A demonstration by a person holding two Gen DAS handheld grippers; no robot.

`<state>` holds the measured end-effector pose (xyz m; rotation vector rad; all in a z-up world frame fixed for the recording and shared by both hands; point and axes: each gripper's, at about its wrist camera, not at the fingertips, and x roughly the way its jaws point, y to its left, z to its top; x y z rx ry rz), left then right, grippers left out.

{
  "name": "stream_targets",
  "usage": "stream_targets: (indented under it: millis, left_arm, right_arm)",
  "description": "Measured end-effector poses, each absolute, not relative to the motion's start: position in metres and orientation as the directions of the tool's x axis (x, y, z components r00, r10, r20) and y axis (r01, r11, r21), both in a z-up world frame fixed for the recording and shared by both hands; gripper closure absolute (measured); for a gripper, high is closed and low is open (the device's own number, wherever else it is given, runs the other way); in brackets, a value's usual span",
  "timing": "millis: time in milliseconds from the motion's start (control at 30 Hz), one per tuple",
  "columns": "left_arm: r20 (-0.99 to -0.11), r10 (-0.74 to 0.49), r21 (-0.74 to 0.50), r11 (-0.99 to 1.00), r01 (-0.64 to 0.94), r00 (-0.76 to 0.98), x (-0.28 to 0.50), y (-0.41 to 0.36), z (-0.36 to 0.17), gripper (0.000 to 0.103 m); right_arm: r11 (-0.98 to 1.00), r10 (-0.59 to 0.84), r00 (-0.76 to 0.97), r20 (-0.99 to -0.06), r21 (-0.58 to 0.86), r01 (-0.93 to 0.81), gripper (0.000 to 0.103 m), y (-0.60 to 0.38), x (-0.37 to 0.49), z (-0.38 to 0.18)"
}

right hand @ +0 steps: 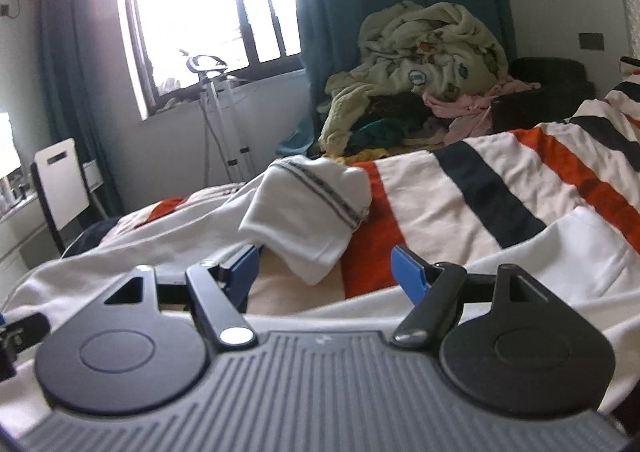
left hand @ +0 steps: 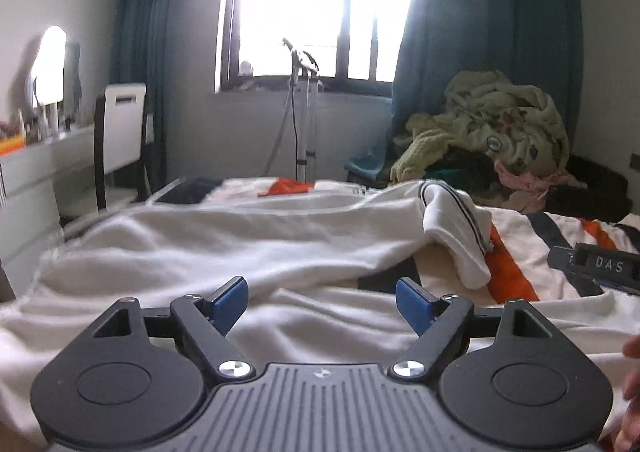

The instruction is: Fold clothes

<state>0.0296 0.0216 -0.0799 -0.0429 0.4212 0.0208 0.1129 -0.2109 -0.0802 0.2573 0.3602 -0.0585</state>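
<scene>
A white garment (left hand: 208, 248) lies spread and rumpled across the bed. Its sleeve, with a thin dark stripe, is folded over toward the right (left hand: 456, 236) and shows in the right wrist view (right hand: 308, 211). My left gripper (left hand: 322, 304) is open and empty, low over the garment's near part. My right gripper (right hand: 326, 272) is open and empty, just in front of the sleeve's cuff. The right gripper's body shows at the right edge of the left wrist view (left hand: 600, 268).
The bed carries a blanket striped white, orange and black (right hand: 500, 187). A heap of greenish and pink clothes (right hand: 424, 63) sits behind the bed. A white chair (left hand: 120, 131), a dresser (left hand: 36, 179) and a stand (left hand: 304, 111) are by the window.
</scene>
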Motion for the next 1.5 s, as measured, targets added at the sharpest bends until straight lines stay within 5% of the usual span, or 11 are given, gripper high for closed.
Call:
stream_targets:
  millis: [300, 533, 800, 1000, 1133, 1200, 1333, 1500]
  left_arm:
    - [-0.389, -0.001, -0.062, 0.998, -0.025, 0.921, 0.023, 0.029, -0.066, 0.018]
    - [-0.401, -0.03, -0.264, 0.961, -0.084, 0.916, 0.029, 0.058, -0.07, 0.018]
    - [-0.435, -0.015, -0.337, 0.93, -0.147, 0.9, 0.054, 0.078, -0.089, 0.016]
    - [-0.441, 0.072, -0.107, 0.986, -0.131, 0.895, 0.099, 0.051, -0.11, 0.014]
    - [-0.463, 0.258, 0.313, 0.943, -0.116, 0.848, 0.148, 0.022, -0.139, 0.012]
    - [-0.464, 0.295, 0.404, 0.91, -0.097, 0.835, 0.165, 0.024, -0.157, 0.011]
    - [-0.475, 0.317, 0.361, 0.921, -0.146, 0.821, 0.186, 0.037, -0.166, 0.003]
    - [-0.463, 0.329, 0.374, 0.914, -0.155, 0.823, 0.196, 0.036, -0.171, 0.006]
  right_arm:
    - [0.939, 0.057, 0.91, -0.411, 0.331, 0.091, 0.028, -0.204, 0.109, -0.1]
    - [0.694, 0.405, 0.791, -0.458, 0.718, 0.061, 0.026, -0.216, 0.154, -0.151]
    - [0.42, 0.511, 0.791, -0.336, 0.901, 0.111, 0.026, -0.229, 0.227, -0.167]
    - [0.302, 0.487, 0.818, -0.307, 0.938, 0.172, 0.027, -0.244, 0.287, -0.178]
    - [0.352, 0.448, 0.807, -0.384, 0.906, 0.236, 0.027, -0.251, 0.322, -0.187]
    - [0.345, 0.416, 0.83, -0.372, 0.909, 0.234, 0.032, -0.262, 0.33, -0.189]
    - [0.329, 0.281, 0.891, -0.358, 0.908, 0.261, 0.052, -0.295, 0.337, -0.184]
    - [0.418, 0.162, 0.908, -0.387, 0.86, 0.292, 0.079, -0.327, 0.35, -0.158]
